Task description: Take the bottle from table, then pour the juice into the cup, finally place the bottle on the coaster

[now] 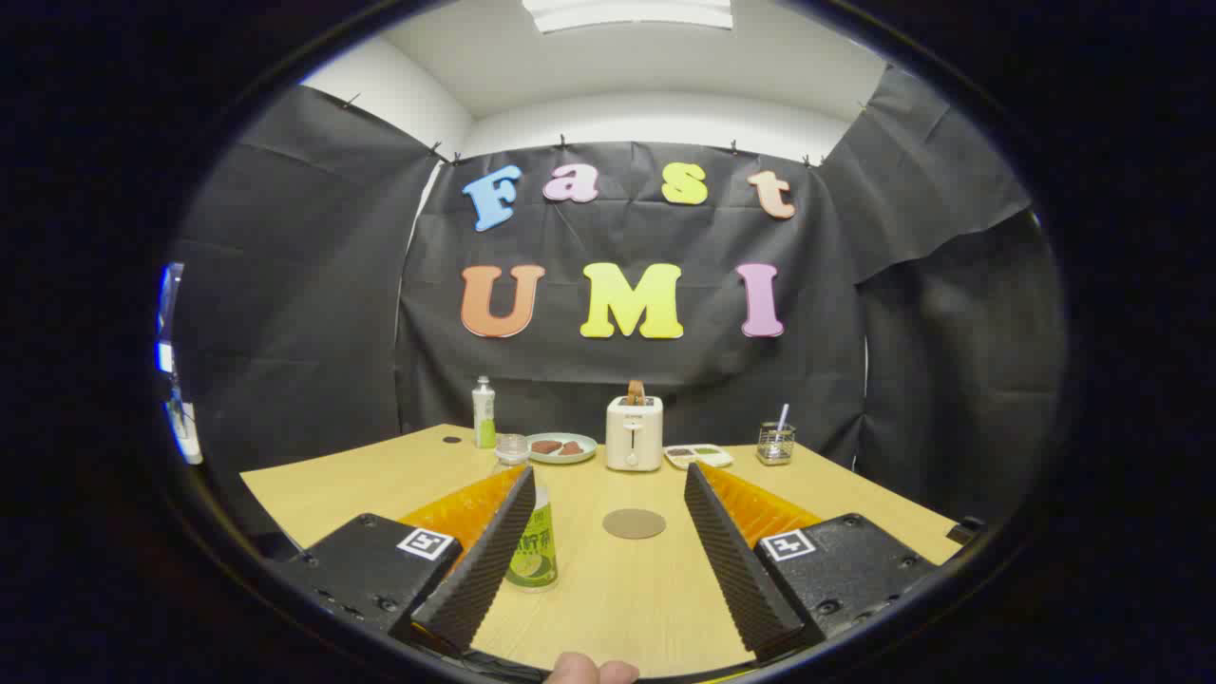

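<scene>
A: Panel 1. State of the two-finger gripper (pixel 608 494)?

B: Its jaws stand wide apart above the light wooden desk (pixel 617 589) and grip nothing; a fingertip (pixel 579 670) of the person's hand shows at the near edge.

A: The task's bottle?

B: The clear plastic juice bottle with a green label (pixel 534 546) stands upright on the desk just inside the left finger, its upper part hidden behind that finger. The round brown coaster (pixel 634 523) lies flat ahead, between the fingers. A small clear glass cup (pixel 511 448) stands beyond the bottle.

A: Along the far edge?

B: A white-and-green bottle (pixel 484 413), a pale plate of brown food (pixel 562 447), a white toaster (pixel 634 433) (a slice in its slot), a small tray (pixel 698 456) and a glass holder (pixel 776 443)
</scene>
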`<act>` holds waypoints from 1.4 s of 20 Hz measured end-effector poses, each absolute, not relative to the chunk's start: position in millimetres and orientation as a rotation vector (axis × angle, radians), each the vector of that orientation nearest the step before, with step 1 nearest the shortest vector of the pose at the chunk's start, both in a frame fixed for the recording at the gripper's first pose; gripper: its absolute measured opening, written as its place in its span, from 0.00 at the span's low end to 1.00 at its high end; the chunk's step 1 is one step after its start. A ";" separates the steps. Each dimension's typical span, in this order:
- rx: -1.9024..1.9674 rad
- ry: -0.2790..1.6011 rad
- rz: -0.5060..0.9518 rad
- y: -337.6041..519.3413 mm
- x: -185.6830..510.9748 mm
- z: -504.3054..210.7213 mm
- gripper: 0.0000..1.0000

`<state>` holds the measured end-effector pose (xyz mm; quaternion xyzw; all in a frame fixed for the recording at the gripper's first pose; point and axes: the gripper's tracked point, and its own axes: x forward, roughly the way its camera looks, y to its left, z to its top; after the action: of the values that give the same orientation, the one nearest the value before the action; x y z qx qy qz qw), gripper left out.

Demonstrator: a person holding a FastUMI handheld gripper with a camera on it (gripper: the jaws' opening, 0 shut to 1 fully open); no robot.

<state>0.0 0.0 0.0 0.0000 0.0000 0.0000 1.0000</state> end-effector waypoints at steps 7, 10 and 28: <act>-0.002 0.002 -0.001 1.4 0.5 -0.2 1.00; 0.001 0.003 0.002 1.4 0.4 -1.2 1.00; 0.013 0.023 0.018 19.2 5.2 -5.6 1.00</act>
<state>5.2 19.2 -5.6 0.0065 0.0115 0.0091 0.9999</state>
